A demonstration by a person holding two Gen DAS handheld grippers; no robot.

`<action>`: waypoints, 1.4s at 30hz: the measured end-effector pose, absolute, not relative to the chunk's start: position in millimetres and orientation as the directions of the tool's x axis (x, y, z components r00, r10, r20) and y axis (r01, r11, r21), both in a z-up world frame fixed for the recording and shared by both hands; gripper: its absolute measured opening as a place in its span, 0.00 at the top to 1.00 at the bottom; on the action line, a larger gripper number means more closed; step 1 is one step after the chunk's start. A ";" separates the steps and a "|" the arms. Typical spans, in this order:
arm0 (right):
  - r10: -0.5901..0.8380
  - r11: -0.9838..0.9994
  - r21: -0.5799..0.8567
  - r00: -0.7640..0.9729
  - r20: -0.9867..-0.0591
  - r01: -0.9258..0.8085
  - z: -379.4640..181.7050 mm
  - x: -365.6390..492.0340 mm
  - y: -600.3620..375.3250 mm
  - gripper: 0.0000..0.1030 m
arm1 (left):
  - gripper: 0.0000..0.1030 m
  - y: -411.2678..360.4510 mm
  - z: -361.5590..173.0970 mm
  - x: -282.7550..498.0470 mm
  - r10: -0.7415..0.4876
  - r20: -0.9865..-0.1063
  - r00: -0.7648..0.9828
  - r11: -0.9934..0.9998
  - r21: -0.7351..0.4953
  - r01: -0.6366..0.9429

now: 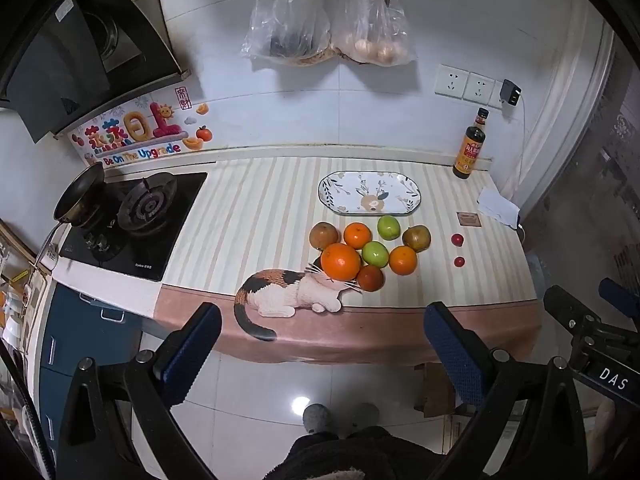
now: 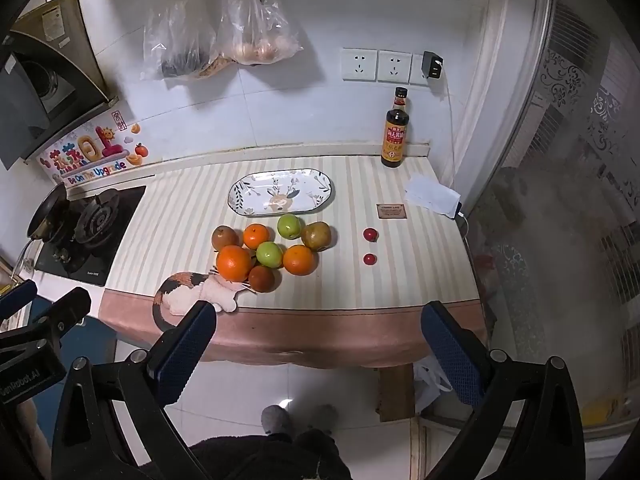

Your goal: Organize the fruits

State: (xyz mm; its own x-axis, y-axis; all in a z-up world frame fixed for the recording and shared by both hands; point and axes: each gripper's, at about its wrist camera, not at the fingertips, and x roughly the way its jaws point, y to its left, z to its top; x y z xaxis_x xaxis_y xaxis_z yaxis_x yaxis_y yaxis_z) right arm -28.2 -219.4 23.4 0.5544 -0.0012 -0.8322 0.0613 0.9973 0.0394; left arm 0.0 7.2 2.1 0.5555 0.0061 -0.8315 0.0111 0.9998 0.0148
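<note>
A cluster of fruit lies on the striped counter mat: a big orange (image 1: 340,261) (image 2: 234,263), two smaller oranges (image 1: 357,235) (image 1: 403,260), two green apples (image 1: 389,227) (image 1: 375,254), two brown pears (image 1: 323,235) (image 1: 416,238) and a dark red fruit (image 1: 370,277). Two small red fruits (image 1: 457,239) (image 2: 369,259) sit apart to the right. An oval patterned plate (image 1: 370,193) (image 2: 281,193) lies empty behind the cluster. My left gripper (image 1: 322,350) and right gripper (image 2: 320,346) both hang open, short of the counter's front edge, holding nothing.
A gas hob (image 1: 136,220) with a pan (image 1: 80,196) is at the left. A dark sauce bottle (image 2: 395,132), a white cloth (image 2: 434,196) and a small brown card (image 2: 391,211) sit at the back right. Plastic bags (image 1: 328,20) hang on the wall. The person's feet (image 1: 340,418) stand below.
</note>
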 end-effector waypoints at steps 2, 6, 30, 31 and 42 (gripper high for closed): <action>0.001 0.997 0.041 0.554 -0.832 0.060 24.7 -29.3 -220.9 0.00 | 0.00 5.8 1.7 -0.4 0.009 -0.830 0.558 1.000 0.017 0.009; 0.001 0.997 0.042 0.555 -0.832 0.060 24.9 -29.3 -219.3 0.00 | 0.00 4.1 1.8 -0.9 0.010 -0.830 0.558 1.000 0.018 0.009; 0.016 0.997 0.054 0.559 -0.829 0.052 28.2 -35.6 -216.0 0.00 | 0.00 4.7 2.0 -1.7 0.013 -0.828 0.560 1.000 0.021 0.007; 0.017 0.997 0.055 0.559 -0.829 0.052 28.1 -35.5 -216.6 0.00 | 0.00 4.4 1.9 -1.7 0.012 -0.828 0.560 1.000 0.020 0.007; 0.022 0.997 0.060 0.560 -0.828 0.049 29.3 -39.6 -218.3 0.00 | 0.00 3.5 11.0 -6.3 0.018 -0.825 0.565 1.000 0.024 0.003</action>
State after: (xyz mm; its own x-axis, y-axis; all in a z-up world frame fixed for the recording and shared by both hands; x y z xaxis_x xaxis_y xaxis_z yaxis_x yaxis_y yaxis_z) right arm -39.6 -218.3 29.3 0.5597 0.0220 -0.8284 0.0491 0.9970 0.0596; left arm -6.3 3.5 11.0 0.5649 0.0182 -0.8249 0.0030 0.9997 0.0241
